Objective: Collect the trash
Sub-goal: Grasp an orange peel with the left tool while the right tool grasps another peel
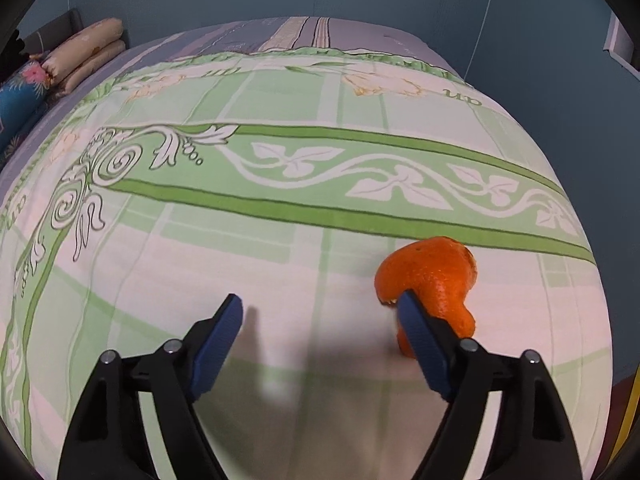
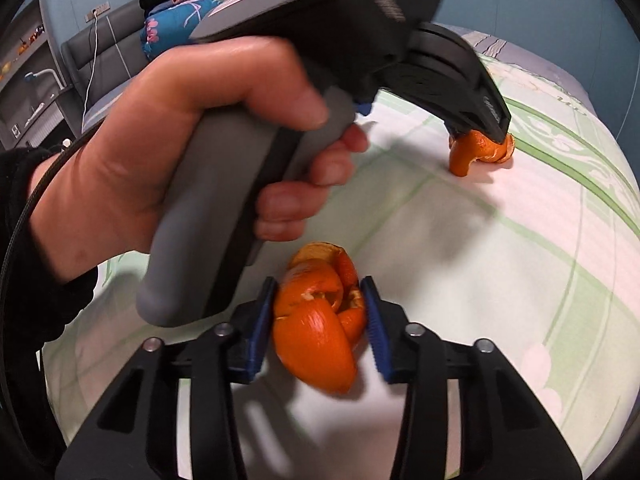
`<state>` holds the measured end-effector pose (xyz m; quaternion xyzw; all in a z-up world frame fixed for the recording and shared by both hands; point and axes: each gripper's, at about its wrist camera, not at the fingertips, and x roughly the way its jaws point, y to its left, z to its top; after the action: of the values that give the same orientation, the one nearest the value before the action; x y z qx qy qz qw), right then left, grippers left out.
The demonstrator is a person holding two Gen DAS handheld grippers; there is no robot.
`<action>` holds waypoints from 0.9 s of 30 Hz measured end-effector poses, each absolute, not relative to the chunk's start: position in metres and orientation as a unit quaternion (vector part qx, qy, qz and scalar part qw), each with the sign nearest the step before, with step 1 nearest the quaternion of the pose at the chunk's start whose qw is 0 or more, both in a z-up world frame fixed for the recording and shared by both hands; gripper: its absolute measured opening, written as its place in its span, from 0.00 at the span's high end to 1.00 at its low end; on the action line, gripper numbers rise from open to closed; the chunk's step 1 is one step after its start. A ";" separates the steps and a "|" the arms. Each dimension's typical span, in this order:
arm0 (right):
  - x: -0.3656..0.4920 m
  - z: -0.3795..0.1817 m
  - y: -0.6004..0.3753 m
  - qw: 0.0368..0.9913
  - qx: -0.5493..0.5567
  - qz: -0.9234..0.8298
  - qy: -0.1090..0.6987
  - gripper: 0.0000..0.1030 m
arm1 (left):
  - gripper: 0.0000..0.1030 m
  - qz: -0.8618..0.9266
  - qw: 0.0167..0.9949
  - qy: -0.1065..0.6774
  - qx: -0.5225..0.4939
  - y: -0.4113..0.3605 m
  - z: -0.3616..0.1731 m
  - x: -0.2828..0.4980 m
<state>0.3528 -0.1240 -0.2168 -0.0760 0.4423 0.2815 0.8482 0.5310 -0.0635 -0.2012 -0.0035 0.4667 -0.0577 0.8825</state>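
Sitting between right gripper pads: curled orange peel, bedspread beneath.

The right gripper tilts downward, jaws narrowed with both pads against orange peel. The left hand grips its handle; the left gripper stands open, angled down

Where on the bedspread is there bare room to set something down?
Bare: the bedspread left of the orange peel, up to the folded pillows. Crowded: near the right tongs, where the hand hovers.
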 end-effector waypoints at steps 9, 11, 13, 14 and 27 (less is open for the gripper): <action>0.332 -0.201 -0.145 0.845 -0.040 0.281 0.453 0.72 | 0.99 -0.070 0.890 0.447 0.063 -0.102 -0.196 0.523; 0.324 -0.194 -0.154 0.845 -0.030 0.284 0.452 0.73 | 0.99 -0.068 0.891 0.445 0.059 -0.102 -0.196 0.522; 0.311 -0.184 -0.167 0.847 -0.017 0.285 0.448 0.73 | 1.00 -0.071 0.891 0.446 0.044 -0.098 -0.196 0.522; 0.305 -0.180 -0.172 0.848 -0.013 0.285 0.446 0.73 | 1.00 -0.073 0.891 0.446 0.038 -0.096 -0.196 0.522; 0.235 -0.144 -0.255 0.874 0.016 0.244 0.421 0.73 | 1.00 -0.100 0.900 0.423 0.017 -0.082 -0.176 0.494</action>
<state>0.2348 -0.2546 -0.1443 0.0158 0.4207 0.2436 0.8738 0.4943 -0.0822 -0.1756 0.0175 0.4229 -0.1003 0.9004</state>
